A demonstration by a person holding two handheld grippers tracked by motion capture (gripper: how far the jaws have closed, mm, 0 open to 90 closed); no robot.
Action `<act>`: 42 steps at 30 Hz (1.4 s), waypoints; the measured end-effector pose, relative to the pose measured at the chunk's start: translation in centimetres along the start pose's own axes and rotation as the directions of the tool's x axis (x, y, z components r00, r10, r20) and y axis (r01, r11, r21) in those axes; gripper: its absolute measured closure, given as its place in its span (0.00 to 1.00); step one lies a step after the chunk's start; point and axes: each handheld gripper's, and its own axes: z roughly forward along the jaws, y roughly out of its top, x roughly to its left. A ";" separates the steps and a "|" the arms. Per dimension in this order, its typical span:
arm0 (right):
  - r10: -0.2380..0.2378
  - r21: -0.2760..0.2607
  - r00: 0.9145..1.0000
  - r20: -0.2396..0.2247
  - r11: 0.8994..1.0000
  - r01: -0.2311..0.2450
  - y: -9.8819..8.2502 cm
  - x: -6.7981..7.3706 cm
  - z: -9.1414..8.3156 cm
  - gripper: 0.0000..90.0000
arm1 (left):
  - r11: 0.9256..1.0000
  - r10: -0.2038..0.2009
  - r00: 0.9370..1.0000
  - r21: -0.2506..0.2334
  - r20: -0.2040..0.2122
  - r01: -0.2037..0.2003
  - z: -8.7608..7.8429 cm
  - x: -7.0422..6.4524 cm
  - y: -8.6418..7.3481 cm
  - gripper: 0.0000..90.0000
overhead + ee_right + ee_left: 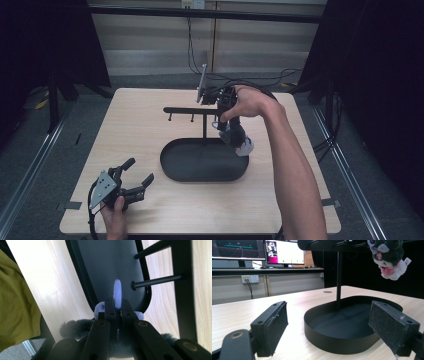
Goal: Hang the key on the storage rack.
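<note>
Right gripper (117, 312) clamps the plush's (239, 141) loop (117, 293) beside a rack peg (156, 280); misaimed, the loop could miss. Left gripper (136, 175) rests wide.

There's a light wood table (150, 120) sitting on grey floor (30, 165), with black curtains (45, 40) hanging on both sides and a black bar (200, 13) running across the top. Cables (240, 77) trail down the beige wall (150, 45) behind it. Off to the side, two monitors (257, 251) sit on a desk (262, 270), with a wall socket (250, 279) underneath.
</note>
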 end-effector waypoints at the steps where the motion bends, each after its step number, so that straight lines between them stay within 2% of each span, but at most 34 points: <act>1: 0.000 0.002 1.000 0.003 1.000 0.000 0.0 -0.1 0.0 0.97 | 1.000 -0.001 1.000 0.000 0.000 0.001 0.0 0.0 0.0 0.17; 10: 0.005 0.015 1.000 -0.002 1.000 -0.005 0.5 -1.0 0.7 0.97 | 1.000 -0.001 1.000 0.000 -0.001 0.001 0.0 0.0 0.0 0.17; 14: -0.006 0.034 1.000 0.006 0.999 0.006 0.7 -1.2 1.0 0.97 | 1.000 -0.001 1.000 -0.001 -0.003 0.001 0.0 0.0 0.0 0.17; 18: 0.006 0.041 1.000 0.020 0.999 -0.007 0.6 -1.7 1.4 0.97 | 1.000 0.000 1.000 0.000 -0.002 0.000 0.0 0.0 0.0 0.17; 25: 0.010 0.013 0.999 0.034 1.000 -0.010 0.7 -2.1 1.3 0.97 | 1.000 0.005 1.000 0.002 0.000 -0.005 0.0 0.0 0.0 0.17; 32: 0.026 0.023 0.999 0.031 0.999 -0.027 0.6 -2.6 1.7 0.97 | 1.000 -0.001 1.000 -0.001 -0.001 0.001 0.0 0.0 0.0 0.17; 38: 0.040 -0.016 0.999 0.020 0.999 -0.039 0.1 -3.2 2.2 0.97 | 1.000 0.004 1.000 0.003 0.000 -0.004 0.0 0.0 0.0 0.17; 42: 0.042 -0.017 0.999 0.028 0.999 -0.042 0.2 -2.9 2.4 0.97 | 1.000 0.005 1.000 0.003 0.000 -0.005 0.0 0.0 0.0 0.17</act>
